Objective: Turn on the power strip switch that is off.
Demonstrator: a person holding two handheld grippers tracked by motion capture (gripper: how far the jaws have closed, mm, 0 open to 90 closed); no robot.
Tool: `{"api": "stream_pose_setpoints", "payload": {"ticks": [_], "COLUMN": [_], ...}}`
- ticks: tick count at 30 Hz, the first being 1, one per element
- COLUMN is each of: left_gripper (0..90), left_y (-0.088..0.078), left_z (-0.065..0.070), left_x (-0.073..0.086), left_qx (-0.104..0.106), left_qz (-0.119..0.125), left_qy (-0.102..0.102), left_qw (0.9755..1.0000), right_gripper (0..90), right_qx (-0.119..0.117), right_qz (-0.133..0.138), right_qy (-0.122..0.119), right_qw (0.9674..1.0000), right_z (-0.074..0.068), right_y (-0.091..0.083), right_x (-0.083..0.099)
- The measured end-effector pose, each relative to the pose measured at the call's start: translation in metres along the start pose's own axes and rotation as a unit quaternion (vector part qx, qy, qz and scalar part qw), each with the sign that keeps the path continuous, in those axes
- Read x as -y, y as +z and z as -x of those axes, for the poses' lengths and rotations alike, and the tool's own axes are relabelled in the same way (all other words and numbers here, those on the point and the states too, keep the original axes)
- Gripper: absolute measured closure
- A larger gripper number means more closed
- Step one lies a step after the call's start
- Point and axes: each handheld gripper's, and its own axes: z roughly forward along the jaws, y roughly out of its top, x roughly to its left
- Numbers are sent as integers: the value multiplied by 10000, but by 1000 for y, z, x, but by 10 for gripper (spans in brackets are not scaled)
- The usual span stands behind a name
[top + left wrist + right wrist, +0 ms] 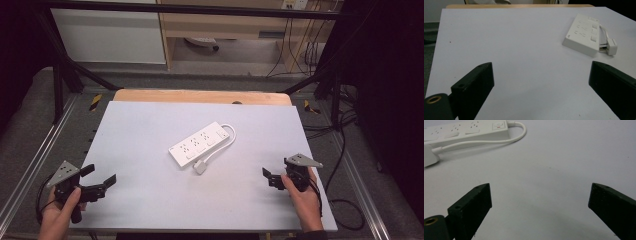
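One white power strip [202,143] lies near the middle of the table [150,200], set on a slant, and it is the single loose thing on the pale grey top. I count three sockets along it, each with its own switch beside it, and a further switch with a red mark at the end where the cord leaves. Its one white cord [226,140] loops out from that far end, curls back along the strip's side, and ends in one white plug [200,167] lying on the table just beside the strip's near end.

My left gripper [102,176] sits at the near left corner of the table, jaws wide apart with bare table between them. My right gripper [270,177] sits at the near right edge, jaws likewise spread and holding nothing. Both are well apart from the strip, with open table in between.

Beyond the table's far edge a wooden board [200,96] shows, then black frame bars [190,8] and cables on the floor.
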Motion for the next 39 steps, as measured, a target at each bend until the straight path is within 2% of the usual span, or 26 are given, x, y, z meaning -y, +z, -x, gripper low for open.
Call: {"api": "stream_pose_setpoints", "payload": {"ticks": [13, 22, 39], "left_gripper": [60, 60, 59], "left_y": [1, 1, 1], "left_z": [-1, 1, 2], "left_x": [1, 1, 1], "left_qx": [-3, 20, 32], "left_qz": [-49, -72, -63], "left_qy": [-54, -40, -34], "left_qw": [10000, 10000, 10000], "right_gripper": [44, 40, 34], "right_qx": [8, -42, -302], "right_qz": [112, 150, 247], "right_qy": [-98, -81, -176], "right_qw": [9999, 9998, 9991], "right_z": [-5, -9, -26], "right_y": [-2, -6, -13], "right_x": [-3, -6, -16]}}
